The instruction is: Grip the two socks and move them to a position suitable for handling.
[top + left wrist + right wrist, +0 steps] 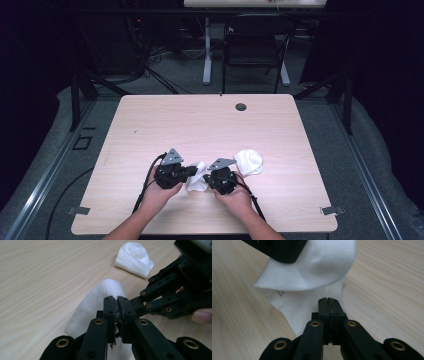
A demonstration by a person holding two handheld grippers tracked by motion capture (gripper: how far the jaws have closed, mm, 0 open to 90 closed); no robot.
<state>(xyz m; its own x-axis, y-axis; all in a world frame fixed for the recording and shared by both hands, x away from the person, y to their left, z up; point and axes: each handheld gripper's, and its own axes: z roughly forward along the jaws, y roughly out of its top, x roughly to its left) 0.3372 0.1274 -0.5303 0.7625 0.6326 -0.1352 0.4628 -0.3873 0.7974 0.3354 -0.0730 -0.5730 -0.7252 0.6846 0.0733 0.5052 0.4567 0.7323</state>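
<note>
A white sock (197, 181) lies near the table's front edge, held between my two grippers. My left gripper (192, 171) is shut on it and lifts one end into an arched fold (100, 300); its jaws (117, 301) are pressed together. My right gripper (328, 301) is shut too, its tips on the flat lower part of the sock (297, 305), apparently pinching it. In the right gripper view the raised fold (317, 267) hangs from the left gripper's black body (279, 248). A second white sock, rolled up (248, 161) (135, 258), rests just right of the grippers.
The light wooden table (200, 120) has a round cable grommet (241, 106) near its far edge. A black chair (255, 47) and desk legs stand beyond it. Cables trail from both grippers toward the front edge.
</note>
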